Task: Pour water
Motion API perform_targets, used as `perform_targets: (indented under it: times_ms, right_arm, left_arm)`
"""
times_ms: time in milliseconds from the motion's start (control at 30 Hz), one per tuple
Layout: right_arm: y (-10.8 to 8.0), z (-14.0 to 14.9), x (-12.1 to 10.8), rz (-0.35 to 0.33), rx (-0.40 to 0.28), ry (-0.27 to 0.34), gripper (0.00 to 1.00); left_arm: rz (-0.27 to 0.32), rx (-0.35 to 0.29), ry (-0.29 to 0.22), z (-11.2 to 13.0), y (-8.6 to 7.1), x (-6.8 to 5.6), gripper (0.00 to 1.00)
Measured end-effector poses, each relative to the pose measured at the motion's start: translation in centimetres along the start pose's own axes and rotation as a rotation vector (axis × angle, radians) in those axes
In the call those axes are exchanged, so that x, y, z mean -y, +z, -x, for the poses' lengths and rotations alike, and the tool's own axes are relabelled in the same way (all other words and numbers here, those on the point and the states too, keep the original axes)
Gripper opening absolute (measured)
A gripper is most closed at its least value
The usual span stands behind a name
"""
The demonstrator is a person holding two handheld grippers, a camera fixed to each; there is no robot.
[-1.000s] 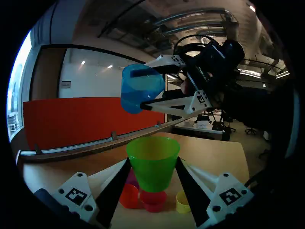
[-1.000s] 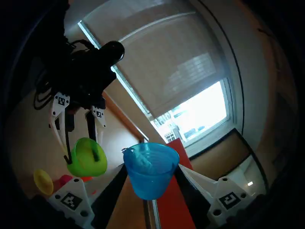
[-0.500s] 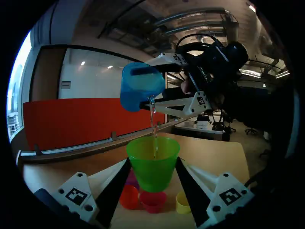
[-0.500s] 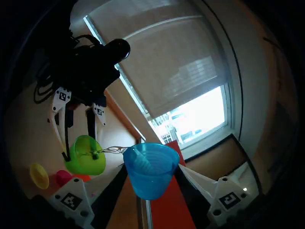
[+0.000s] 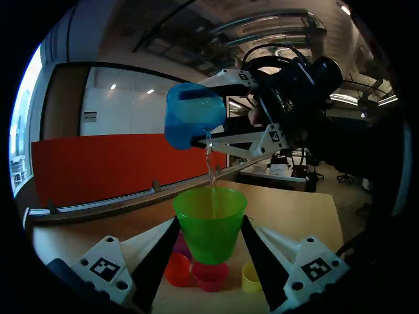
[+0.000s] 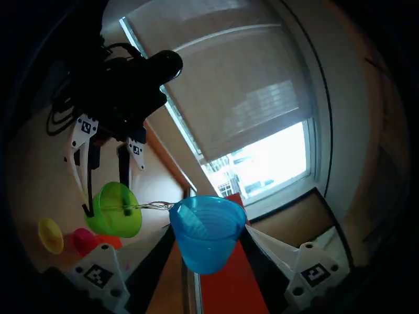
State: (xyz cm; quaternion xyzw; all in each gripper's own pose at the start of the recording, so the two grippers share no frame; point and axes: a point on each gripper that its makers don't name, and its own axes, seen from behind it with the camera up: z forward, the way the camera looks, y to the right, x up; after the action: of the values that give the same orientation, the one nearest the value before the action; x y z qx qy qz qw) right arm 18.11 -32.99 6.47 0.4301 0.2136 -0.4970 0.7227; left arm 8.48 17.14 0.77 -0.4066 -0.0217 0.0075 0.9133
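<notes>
My left gripper is shut on a green cup, held upright above the wooden table. My right gripper holds a blue cup tipped over it, and a thin stream of water falls from the blue rim into the green cup. In the right gripper view the blue cup sits between the fingers of the right gripper. The stream runs sideways there to the green cup, held by the left gripper.
Small cups stand on the table under the green cup: an orange one, a red one, a yellow one. A red partition borders the table's far side. A bright window with a blind appears in the right gripper view.
The blue cup has tipped further and risen slightly. A second ago no water fell; now a steady stream runs into the green cup. The left gripper has held still.
</notes>
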Motion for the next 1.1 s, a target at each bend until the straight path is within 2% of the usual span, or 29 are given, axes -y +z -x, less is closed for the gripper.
perform_targets:
  times_ms: [1100]
  right_arm:
    - [0.03, -0.41, -0.74, 0.022, -0.001, -0.082, 0.88]
  left_arm:
    - [0.003, 0.002, 0.013, 0.25, 0.03, -0.26, 0.83]
